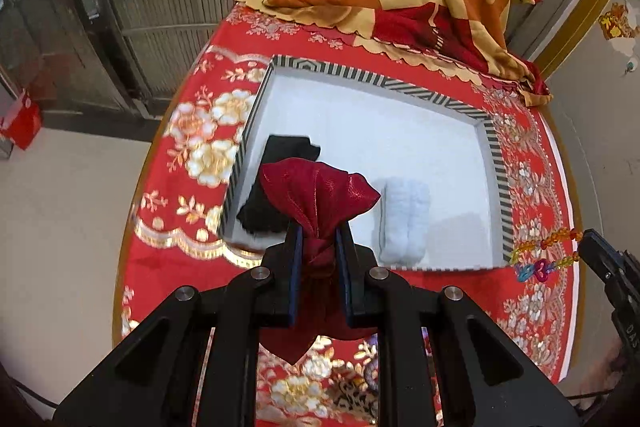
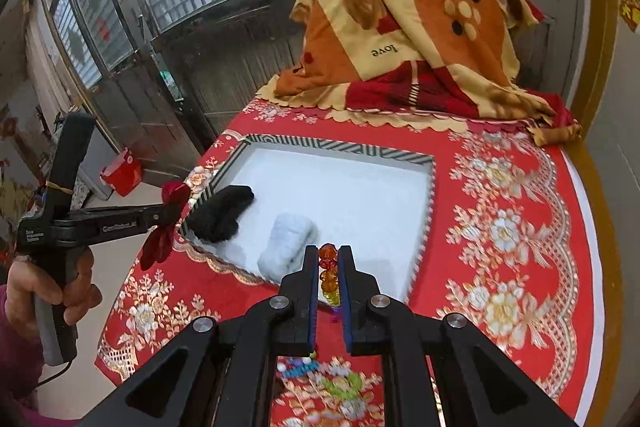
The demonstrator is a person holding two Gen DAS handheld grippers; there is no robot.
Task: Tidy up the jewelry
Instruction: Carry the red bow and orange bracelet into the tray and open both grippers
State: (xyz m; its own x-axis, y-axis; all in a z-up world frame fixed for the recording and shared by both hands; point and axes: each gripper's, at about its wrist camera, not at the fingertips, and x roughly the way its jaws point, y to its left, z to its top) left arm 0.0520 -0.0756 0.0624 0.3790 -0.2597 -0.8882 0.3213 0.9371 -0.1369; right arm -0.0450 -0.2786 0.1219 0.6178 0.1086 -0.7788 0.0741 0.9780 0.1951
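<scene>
Above the tray, left gripper clamps red pouch; right gripper pinches beads.

A patterned orange blanket lies heaped on the red floral tablecloth.

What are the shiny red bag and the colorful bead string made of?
The red pouch looks like thin fabric with a glittery, metallic sheen; it creases and bunches where the left gripper pinches it. The bead string in the right gripper looks like clear plastic or glass: the orange and yellow beads are see-through and glossy. I can't tell which.
</scene>
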